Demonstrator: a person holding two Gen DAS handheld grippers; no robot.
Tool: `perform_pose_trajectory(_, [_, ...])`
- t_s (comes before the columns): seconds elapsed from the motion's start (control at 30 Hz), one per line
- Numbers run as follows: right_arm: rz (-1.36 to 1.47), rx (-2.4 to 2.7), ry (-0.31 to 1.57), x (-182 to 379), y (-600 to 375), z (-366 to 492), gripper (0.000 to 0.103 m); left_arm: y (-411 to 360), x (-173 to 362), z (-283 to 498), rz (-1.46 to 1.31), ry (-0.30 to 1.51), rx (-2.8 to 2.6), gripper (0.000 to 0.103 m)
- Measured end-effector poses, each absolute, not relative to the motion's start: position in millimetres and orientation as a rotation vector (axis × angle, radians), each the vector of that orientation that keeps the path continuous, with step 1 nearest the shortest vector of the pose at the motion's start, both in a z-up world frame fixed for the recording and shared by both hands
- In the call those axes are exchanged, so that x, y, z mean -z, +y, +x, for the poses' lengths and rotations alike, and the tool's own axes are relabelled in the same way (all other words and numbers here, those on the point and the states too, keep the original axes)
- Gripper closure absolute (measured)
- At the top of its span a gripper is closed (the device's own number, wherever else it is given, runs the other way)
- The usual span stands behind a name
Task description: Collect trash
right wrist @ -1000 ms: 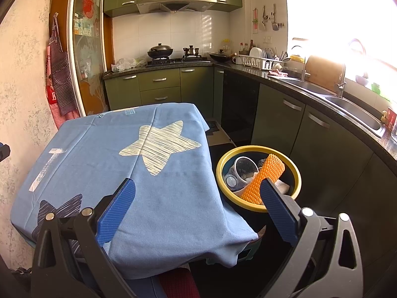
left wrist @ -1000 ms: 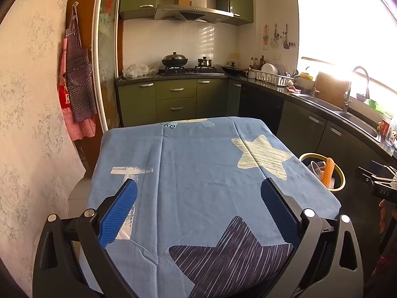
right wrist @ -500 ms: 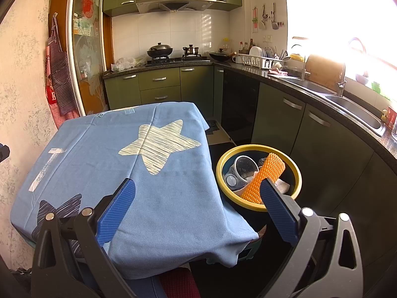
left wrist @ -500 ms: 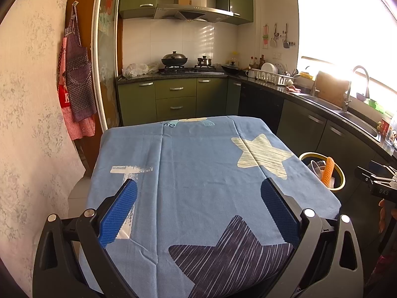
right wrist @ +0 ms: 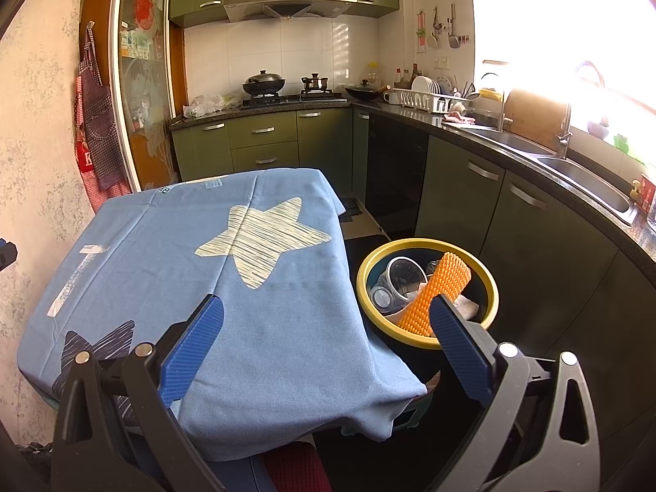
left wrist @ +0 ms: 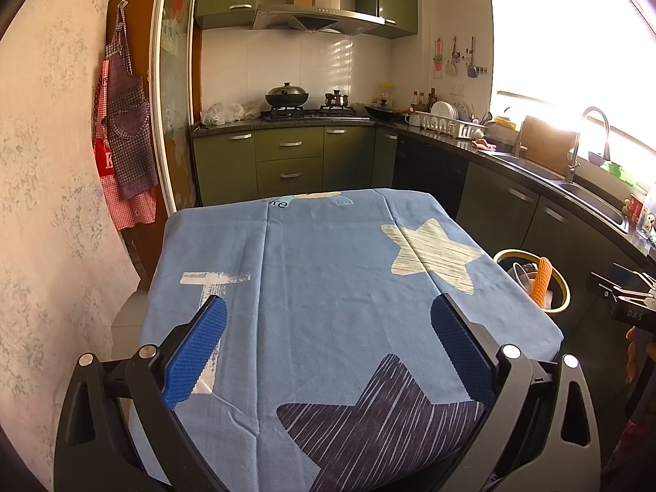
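I stand in a kitchen with green cabinets point(left wrist: 289, 164), white wall tiles point(left wrist: 287, 61), a steel hood point(left wrist: 315, 20) over the stove point(left wrist: 307, 112), a dark counter point(right wrist: 512, 139) with a sink point(right wrist: 590, 184), aprons point(left wrist: 125, 131) on a pale wall, and a very bright window point(right wrist: 553, 33).

The right gripper point(right wrist: 326, 330) hangs with jaws spread wide and empty over the corner of a blue star-printed tablecloth point(right wrist: 283, 328). Just beside the table, a yellow-rimmed trash bin point(right wrist: 490, 283) holds an orange nubbed roll point(right wrist: 440, 287), a clear plastic container point(right wrist: 404, 276) and crumpled paper.
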State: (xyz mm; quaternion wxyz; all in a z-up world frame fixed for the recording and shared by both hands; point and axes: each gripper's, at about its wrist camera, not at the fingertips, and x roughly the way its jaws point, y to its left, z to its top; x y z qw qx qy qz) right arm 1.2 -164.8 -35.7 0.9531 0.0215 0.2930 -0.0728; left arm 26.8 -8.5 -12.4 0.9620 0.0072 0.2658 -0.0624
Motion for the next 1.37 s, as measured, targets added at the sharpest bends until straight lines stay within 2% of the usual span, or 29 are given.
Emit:
perform_pose_trajectory(1.07, [0.041, 0.140, 0.611, 45.8, -165.4, 6.1, 0.007, -15.4, 25.1, 39.5, -0.001, 0.565, 0.170, 0.005])
perform_pose_trajectory(1.2, [0.038, 0.117, 0.624, 47.9, -163.9, 20.8, 0.007, -13.8, 32.9, 63.7, 0.010, 0.614, 0.149, 0.005])
perform_pose_trajectory(1.37, [0.032, 0.081, 0.673, 57.0, -158.1, 62.9, 0.007, 4.2, 56.1, 133.2, 0.015, 0.677, 0.083, 0.005])
